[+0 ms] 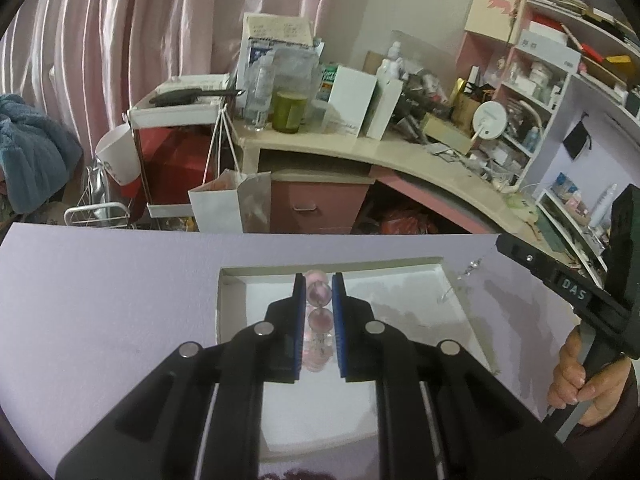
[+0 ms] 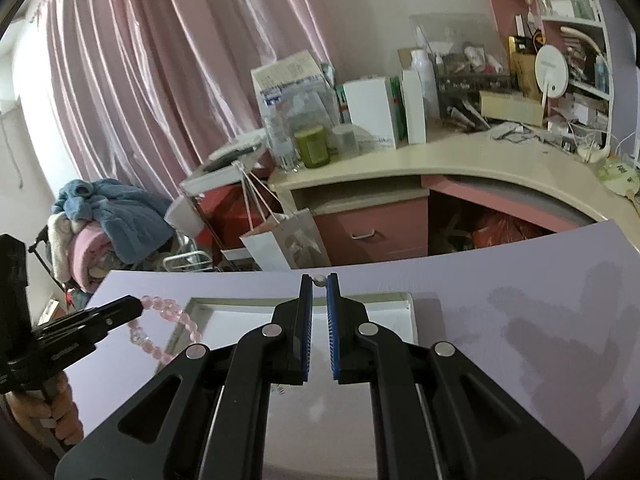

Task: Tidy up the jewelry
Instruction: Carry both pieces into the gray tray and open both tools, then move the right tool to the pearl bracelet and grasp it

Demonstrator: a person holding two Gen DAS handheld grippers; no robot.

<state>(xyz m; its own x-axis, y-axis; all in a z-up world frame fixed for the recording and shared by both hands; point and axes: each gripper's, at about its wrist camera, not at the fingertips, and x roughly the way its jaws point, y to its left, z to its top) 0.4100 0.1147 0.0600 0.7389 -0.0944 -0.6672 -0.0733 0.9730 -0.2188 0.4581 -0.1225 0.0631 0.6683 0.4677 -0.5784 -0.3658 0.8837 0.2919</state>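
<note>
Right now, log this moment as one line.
left gripper: shut on pink bead bracelet | right gripper: shut on small silver piece | white tray: below both

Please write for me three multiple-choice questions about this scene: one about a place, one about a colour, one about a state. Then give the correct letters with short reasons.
1. Where does the shallow white rectangular box lie?
A. On the pale purple board
B. On the cluttered cream desk
C. On the floor

2. What colour are the beads of the round-bead bracelet?
A. Green
B. Pink
C. Black

3. What is the state of the left hand-held gripper?
A. Open and empty
B. Lying on the board
C. Closed on the bracelet

Answers:
1 A: purple surface surrounds the box on every visible side.
2 B: the right wrist view shows translucent pink beads hanging in a loop from the left hand-held gripper.
3 C: the left wrist view shows beads pinched between its blue pads.
</note>
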